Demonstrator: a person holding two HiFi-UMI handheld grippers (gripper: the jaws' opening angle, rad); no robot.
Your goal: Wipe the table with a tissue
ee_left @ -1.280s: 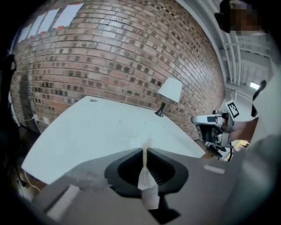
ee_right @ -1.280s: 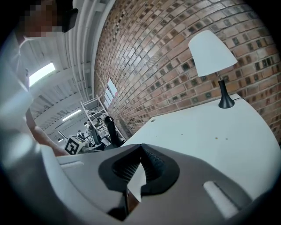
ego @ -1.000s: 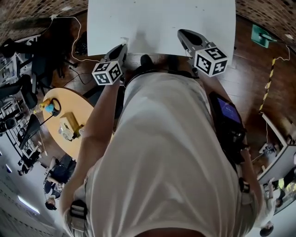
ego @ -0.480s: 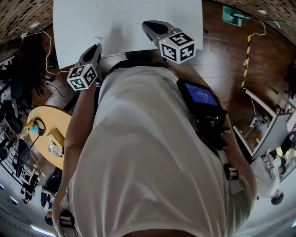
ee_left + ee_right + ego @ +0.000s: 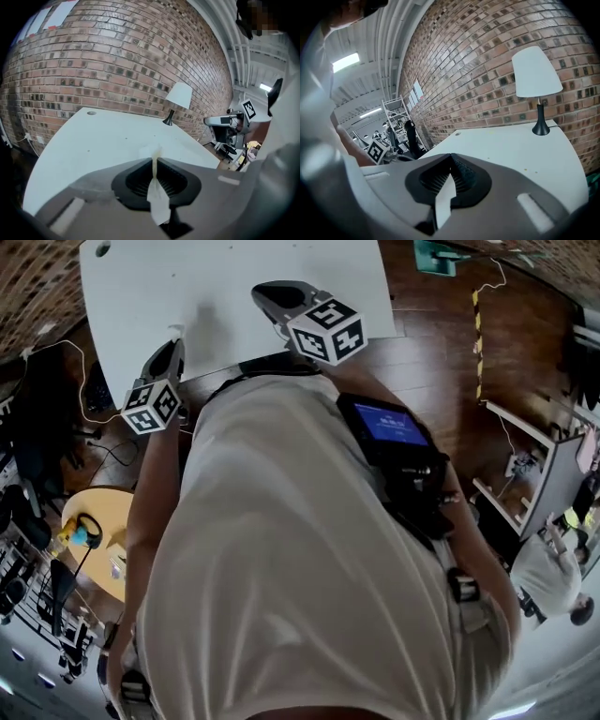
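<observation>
Now, left gripper: jaws nearly closed, pinching the tissue.
Tissue: thin white strip between the left jaws, with a bit poking out in front, over the table's near edge.
Right gripper: jaws pressed together.
Table: white, beside a brick wall.
Lamp: stands on the table's far corner.

L gripper: out ahead of my chest, tipped downward, jaws pinched on a tissue strip that pokes past the tips. R gripper: near it, reaching further fwd, jaws together at the tips; white strip low behind them, can't tell what. L arm runs alongside my torso.
</observation>
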